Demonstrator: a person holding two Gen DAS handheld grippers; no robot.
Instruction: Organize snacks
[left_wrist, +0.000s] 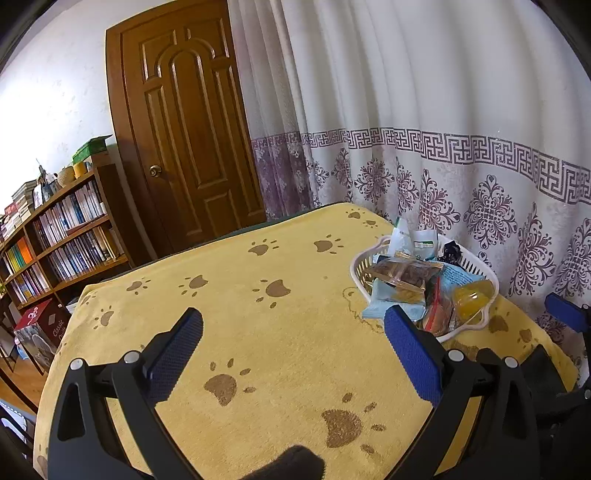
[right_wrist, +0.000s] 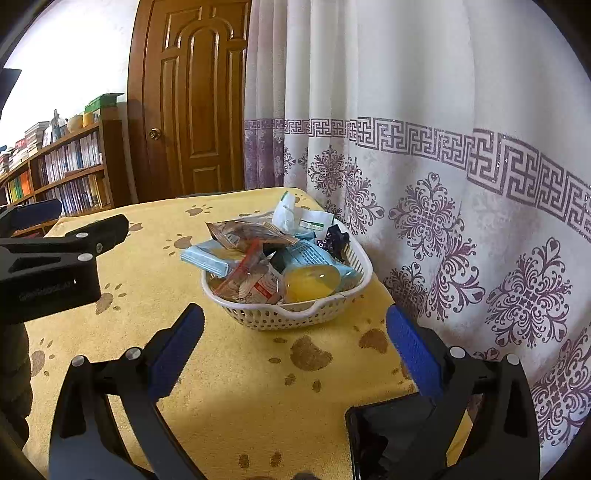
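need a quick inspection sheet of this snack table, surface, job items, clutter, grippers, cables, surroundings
surface: table under a yellow cloth with brown paw prints, mostly bare.
job's things: white slotted basket near the curtain-side edge, heaped with snack packets; an orange jelly cup at its front, a light blue packet hanging over its rim.
clutter: a dark flat object at the near table edge; what it is cannot be told.
grippers: left gripper open, empty, over bare cloth; right gripper open, empty, short of the basket.
cables: nothing seen.
surroundings: patterned curtain, wooden door, bookshelf full of books.
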